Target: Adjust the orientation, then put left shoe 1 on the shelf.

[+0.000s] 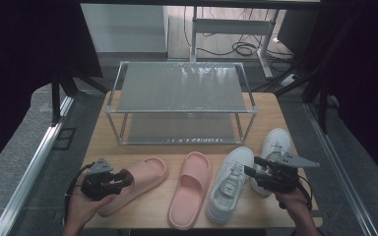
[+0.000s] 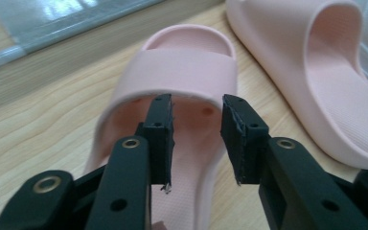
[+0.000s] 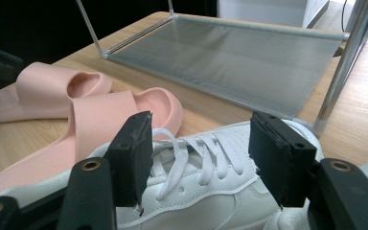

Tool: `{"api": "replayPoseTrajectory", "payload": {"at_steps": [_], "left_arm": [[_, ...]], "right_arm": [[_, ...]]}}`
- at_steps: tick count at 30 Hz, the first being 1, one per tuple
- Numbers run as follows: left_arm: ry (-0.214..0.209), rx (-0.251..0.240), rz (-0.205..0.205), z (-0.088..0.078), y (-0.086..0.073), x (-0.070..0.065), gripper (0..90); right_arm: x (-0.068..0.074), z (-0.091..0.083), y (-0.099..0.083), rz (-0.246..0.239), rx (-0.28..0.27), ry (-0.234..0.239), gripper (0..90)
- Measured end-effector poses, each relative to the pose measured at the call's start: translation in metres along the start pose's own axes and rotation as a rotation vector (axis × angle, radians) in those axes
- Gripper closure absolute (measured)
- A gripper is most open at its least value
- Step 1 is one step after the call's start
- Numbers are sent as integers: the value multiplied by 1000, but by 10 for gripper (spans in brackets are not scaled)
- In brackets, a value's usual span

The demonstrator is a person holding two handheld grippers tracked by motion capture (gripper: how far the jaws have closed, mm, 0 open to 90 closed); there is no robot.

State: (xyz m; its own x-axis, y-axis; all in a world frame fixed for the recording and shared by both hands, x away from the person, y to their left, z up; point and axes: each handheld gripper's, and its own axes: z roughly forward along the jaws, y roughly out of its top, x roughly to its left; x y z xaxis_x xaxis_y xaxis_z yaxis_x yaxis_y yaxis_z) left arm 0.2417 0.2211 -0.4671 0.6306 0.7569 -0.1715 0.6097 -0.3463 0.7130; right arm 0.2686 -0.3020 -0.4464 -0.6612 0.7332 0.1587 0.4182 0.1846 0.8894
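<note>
Inspection found the left gripper (image 1: 124,178) at the lower left of the high view, poised over the heel end of the left pink slide (image 1: 137,183). In the left gripper view its jaws stood moderately apart, holding nothing, aimed at the strap opening of that slide (image 2: 187,72). The second pink slide (image 1: 191,192) lay just beside it at lower centre.

The right gripper (image 1: 250,166) sat at the lower right of the high view, over the nearer white sneaker (image 1: 230,186); the far sneaker (image 1: 274,147) lay just beyond it. In the right gripper view the jaws were wide apart and empty, straddling the laced upper of the sneaker (image 3: 196,163) without visible contact.

The two-tier rack (image 1: 179,88) stood at upper centre on the wooden table (image 1: 103,132), both shelves bare.

Risks, as judged: the slide's soft strap could buckle or slip under a shallow pinch. Closing on the laces alone could let the sneaker swing or drop. The rack's lower tier appeared low, so a tilted shoe could catch its front rail.
</note>
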Motion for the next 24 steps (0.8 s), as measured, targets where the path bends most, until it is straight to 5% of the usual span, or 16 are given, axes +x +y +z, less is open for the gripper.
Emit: {"api": "replayPoseTrajectory", "payload": {"at_steps": [17,24], "left_arm": [[-39,16,-19,-4,-14,-15,488],[-62,64,-16,15,-21,-18,489]], "right_arm": [[1,1,2,7,-5,11,413],[3,-2,3,3,-14,8,413]]}}
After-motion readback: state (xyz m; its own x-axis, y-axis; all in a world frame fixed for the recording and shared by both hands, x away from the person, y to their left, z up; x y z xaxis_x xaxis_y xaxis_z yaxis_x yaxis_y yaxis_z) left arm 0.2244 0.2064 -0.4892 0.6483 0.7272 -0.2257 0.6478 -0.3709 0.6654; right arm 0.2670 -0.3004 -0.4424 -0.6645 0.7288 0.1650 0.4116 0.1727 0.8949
